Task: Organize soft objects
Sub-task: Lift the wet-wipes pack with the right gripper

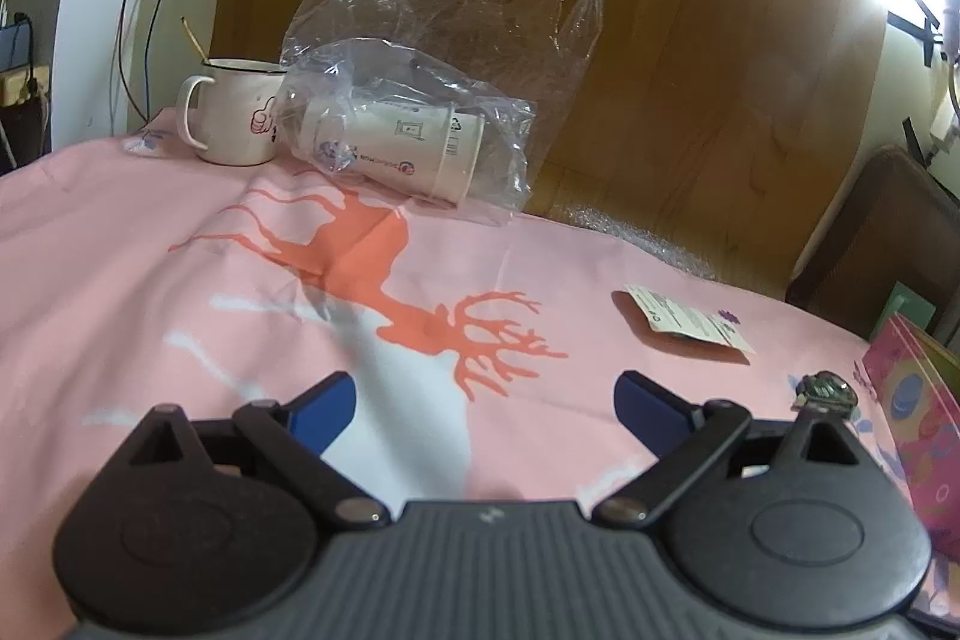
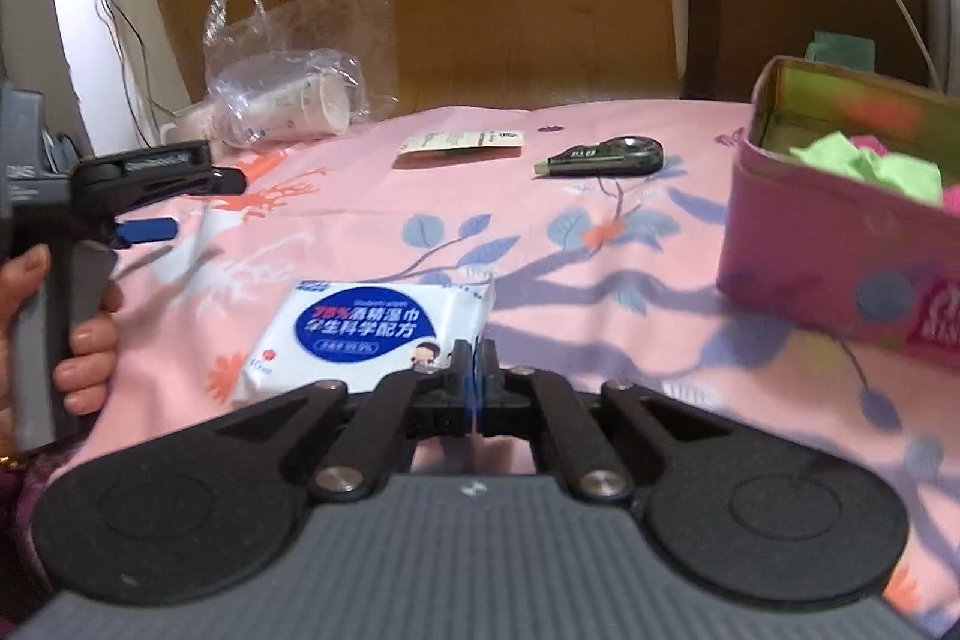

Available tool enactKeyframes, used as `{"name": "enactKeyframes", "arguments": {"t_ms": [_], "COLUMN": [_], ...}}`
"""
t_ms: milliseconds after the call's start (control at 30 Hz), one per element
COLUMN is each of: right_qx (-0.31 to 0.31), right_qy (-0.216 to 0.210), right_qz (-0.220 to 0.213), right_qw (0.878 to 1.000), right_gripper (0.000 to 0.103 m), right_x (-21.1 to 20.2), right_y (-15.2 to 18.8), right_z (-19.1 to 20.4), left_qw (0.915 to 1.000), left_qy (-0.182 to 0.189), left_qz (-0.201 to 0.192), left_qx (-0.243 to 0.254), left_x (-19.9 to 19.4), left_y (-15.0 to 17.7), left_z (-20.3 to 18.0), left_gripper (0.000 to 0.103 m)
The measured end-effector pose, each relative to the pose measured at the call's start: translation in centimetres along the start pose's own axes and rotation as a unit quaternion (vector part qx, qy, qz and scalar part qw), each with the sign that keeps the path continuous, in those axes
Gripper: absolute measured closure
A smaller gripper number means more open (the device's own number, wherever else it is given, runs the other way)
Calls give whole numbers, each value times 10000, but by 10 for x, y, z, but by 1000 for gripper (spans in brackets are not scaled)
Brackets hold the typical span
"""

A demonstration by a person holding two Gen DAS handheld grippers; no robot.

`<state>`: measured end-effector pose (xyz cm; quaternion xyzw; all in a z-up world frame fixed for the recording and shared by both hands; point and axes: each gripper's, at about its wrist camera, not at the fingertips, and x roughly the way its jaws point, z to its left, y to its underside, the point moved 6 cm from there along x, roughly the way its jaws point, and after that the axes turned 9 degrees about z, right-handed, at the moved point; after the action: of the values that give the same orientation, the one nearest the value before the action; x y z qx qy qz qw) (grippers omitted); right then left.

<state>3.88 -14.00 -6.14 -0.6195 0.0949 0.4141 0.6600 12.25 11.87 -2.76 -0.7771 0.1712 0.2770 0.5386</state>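
Pinching the thin sealed edge of the wet-wipe pack (image 2: 372, 334), the right tongs (image 2: 474, 370) are clenched on it, their jaws drawn together on the flap at the pack's near right corner; that seam is likely the easiest part of a limp pack to seize, since the soft body would squash rather than give a firm hold; the pack itself lies on the pink patterned cloth (image 2: 540, 232) covering the tabletop, close in front of the right wrist camera, though whether it is lifted clear of the cloth I cannot tell; to the right stands the pink box (image 2: 798, 256), open at the top with green and pink soft things already inside, which suggests it is the place where the soft objects are being gathered and where the pack is probably bound; the left tongs (image 1: 483, 403) are released, blue pads wide apart with nothing between them, hovering over the deer print on the cloth, apparently kept aside so the right hand has free passage; a hand (image 2: 84, 334) grips their handle in the right view; farther back a clear plastic bag (image 1: 444, 40) holds a paper cup (image 1: 390, 142) lying on its side beside a white mug (image 1: 231, 112); a small paper packet (image 2: 462, 142) and a dark correction-tape dispenser (image 2: 606, 157) lie between bag and box.
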Motion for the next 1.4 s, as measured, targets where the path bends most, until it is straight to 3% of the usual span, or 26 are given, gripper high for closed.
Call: {"name": "enactKeyframes", "arguments": {"t_ms": [100,167,900,1067,1133,1233,1400], "right_qx": [267,425,597,607,412,15,-597], "right_qy": [-9,-72,-281,-610,-697,-676,-499], "right_qz": [-70,-122,-148,-192,-258,-350,-235], "right_qw": [9996,9990,9977,9961,9964,9971,9967], "right_gripper": [80,76,69,50,45,29,26], "right_x": [1,1,3,-2,-6,-9,-4], "right_y": [-5,-7,-4,-3,-2,-1,1], "right_z": [-10,-13,-21,-20,-14,-2,15], "left_qw": [10000,9999,9997,9959,9928,9846,9682], "left_qy": [-18,-31,99,640,869,1353,1603], "left_qz": [5,3,46,521,719,979,1445], "left_qx": [85,126,232,374,395,522,1262], "left_x": [0,0,2,6,0,-19,-36], "left_y": [1,1,1,7,16,28,52], "left_z": [-3,-4,-7,-14,-18,-32,-71], "left_gripper": [7,7,7,7,7,7,17]}}
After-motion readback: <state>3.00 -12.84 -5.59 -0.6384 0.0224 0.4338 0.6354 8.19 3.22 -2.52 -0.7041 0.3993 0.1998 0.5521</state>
